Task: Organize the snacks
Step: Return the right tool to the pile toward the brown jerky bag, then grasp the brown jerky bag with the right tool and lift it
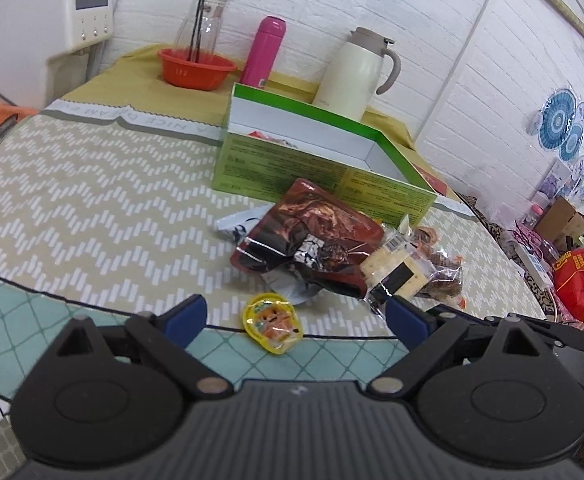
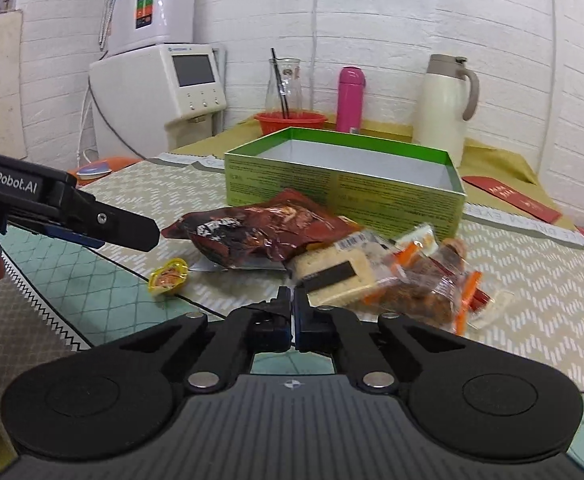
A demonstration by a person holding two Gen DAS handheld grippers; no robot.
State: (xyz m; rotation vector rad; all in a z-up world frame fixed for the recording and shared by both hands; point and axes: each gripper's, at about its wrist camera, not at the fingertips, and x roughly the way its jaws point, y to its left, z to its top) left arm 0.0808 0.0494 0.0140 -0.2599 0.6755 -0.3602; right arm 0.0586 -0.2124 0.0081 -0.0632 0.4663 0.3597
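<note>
step in hand, as judged: pick up the small yellow snack cup (image 1: 271,323) and move it to the green box (image 1: 324,160)

1. left gripper (image 1: 296,316): fingers (image 1: 186,314) stand wide open and hold nothing. the cup lies on the table (image 1: 92,208) between them, near the front edge, touching neither finger

2. bring the open fingers down level on both sides of the cup before closing. the cup is low and light, so a grip on its rim alone would likely tip it or let it slip

3. close gently; the foil lid looks easy to crush

4. right gripper (image 2: 293,312): fingers are almost shut with nothing between them, just short of the cracker packet (image 2: 344,276). keep it clear of the left gripper's path

5. the red pouch (image 1: 312,236) and the other packets lie between the cup and the box. lift the cup over them, not through them

6. the box sits behind the pile, open at the top, with room left inside
</note>
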